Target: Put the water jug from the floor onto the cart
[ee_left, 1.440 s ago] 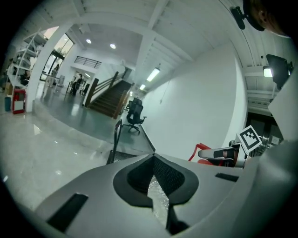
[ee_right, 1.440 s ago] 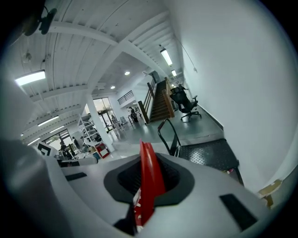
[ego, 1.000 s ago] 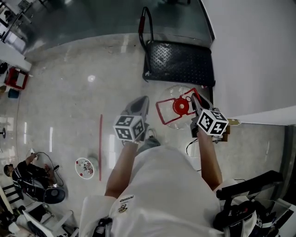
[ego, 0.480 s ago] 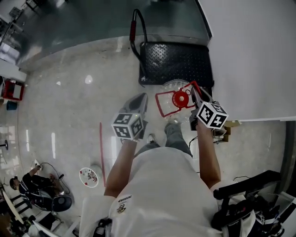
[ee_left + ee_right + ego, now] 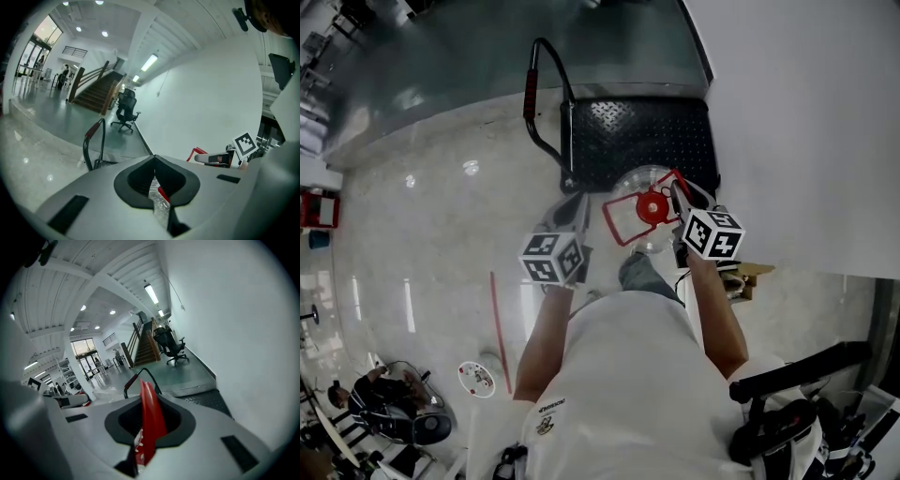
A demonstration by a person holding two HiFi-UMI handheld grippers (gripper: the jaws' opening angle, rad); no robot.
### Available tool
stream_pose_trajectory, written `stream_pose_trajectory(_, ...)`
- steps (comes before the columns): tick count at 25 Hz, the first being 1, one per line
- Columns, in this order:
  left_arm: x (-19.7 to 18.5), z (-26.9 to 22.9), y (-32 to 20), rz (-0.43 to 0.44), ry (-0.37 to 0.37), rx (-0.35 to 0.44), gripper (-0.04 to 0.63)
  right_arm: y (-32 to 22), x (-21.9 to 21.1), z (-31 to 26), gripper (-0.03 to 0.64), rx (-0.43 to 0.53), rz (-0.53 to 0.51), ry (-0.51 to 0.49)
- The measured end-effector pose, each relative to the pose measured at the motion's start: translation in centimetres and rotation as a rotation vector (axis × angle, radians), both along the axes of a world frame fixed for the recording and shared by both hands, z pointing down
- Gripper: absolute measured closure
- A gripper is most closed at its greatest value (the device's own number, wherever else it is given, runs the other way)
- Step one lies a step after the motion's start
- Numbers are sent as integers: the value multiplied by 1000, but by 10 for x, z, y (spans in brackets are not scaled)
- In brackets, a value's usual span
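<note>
The clear water jug (image 5: pixel 639 183) with a red cap hangs off the floor by its red handle (image 5: pixel 623 217), just at the near edge of the black cart (image 5: pixel 637 131). My right gripper (image 5: pixel 678 195) is shut on that red handle (image 5: pixel 150 413), which stands upright between its jaws. My left gripper (image 5: pixel 577 204) hangs left of the jug, apart from it in the head view. Its jaws stand together, and a sliver of clear plastic and red shows in the slit (image 5: pixel 157 197); what it is I cannot tell. The cart's upright push handle (image 5: pixel 530 94) rises at the deck's left end.
A white wall (image 5: pixel 806 112) runs close along the cart's right side. A small cardboard box (image 5: pixel 748 277) lies by the wall. On the floor to the left are a red strip (image 5: pixel 499 328) and a round dish (image 5: pixel 475 377). Black equipment (image 5: pixel 797 412) stands lower right. An office chair (image 5: pixel 125 108) stands beyond the cart.
Both grippers and the hanging jug have moved forward towards the cart. The jug was short of the deck before; it now overlaps the deck's near edge in the head view.
</note>
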State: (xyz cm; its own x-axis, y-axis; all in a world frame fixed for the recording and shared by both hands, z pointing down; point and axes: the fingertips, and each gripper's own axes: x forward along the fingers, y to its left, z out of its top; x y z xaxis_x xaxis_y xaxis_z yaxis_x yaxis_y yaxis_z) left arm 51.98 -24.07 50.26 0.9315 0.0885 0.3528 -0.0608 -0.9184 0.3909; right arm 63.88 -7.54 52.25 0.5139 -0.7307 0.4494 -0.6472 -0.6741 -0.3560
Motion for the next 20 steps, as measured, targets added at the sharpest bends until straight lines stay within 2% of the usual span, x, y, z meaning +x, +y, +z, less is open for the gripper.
stream_pose_trajectory(10,119,12,19,-4,-27,9,592,11,125,15,577,-8,-11,-8)
stream_pose_trajectory(20,171,37,25,14,-70,-7,592,10,205,37,577,-12,17,-21)
